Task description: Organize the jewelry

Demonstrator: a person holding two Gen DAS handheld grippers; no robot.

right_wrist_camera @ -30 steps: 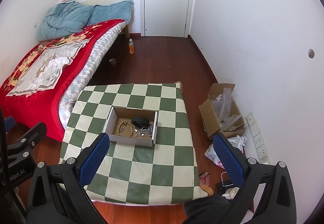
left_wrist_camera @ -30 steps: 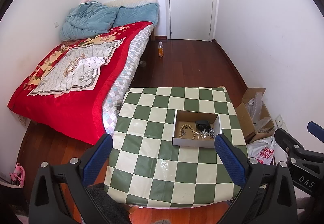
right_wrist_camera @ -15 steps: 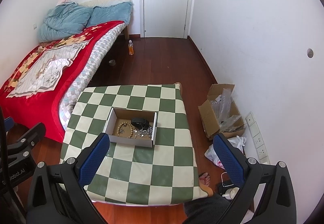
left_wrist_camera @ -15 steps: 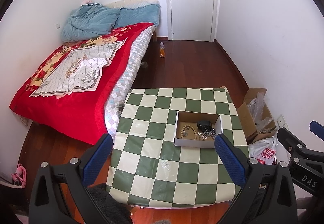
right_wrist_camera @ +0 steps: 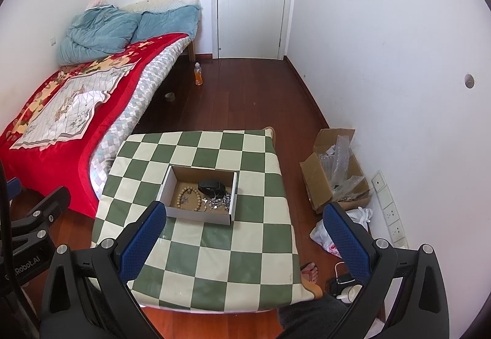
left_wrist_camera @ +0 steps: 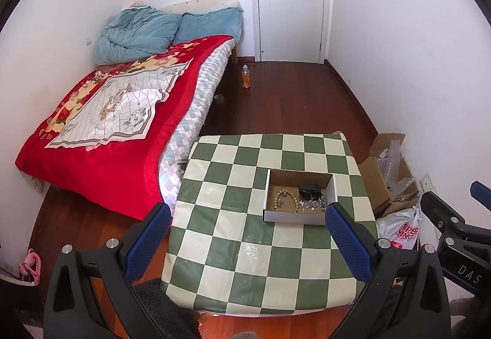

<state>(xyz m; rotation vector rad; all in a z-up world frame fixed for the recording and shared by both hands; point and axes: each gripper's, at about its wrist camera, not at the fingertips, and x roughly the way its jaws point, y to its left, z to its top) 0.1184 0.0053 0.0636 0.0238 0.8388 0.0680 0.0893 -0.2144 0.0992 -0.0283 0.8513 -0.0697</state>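
A small open cardboard box [left_wrist_camera: 270, 214] stands on the green-and-cream checkered table [left_wrist_camera: 233, 247]. In it lie a wooden bead bracelet [left_wrist_camera: 285, 201], a black item [left_wrist_camera: 308, 188] and a tangle of silver chain [left_wrist_camera: 314, 203]. The box also shows in the right wrist view [right_wrist_camera: 196, 213], with the bracelet [right_wrist_camera: 188, 199], black item [right_wrist_camera: 210, 186] and chain [right_wrist_camera: 219, 201]. My left gripper [left_wrist_camera: 247, 239] is open and empty, high above the table's near side. My right gripper [right_wrist_camera: 244, 236] is open and empty, also well above the table.
A bed with a red blanket [left_wrist_camera: 101, 124] stands close to the table's left side. A cardboard carton with plastic wrap [right_wrist_camera: 334, 173] and a plastic bag [left_wrist_camera: 402, 228] lie on the floor at the right by the wall. A bottle [right_wrist_camera: 198, 74] stands on the wooden floor.
Both grippers have risen and drawn back slightly, so the table looks a little smaller and lower. The box and its contents have not moved.
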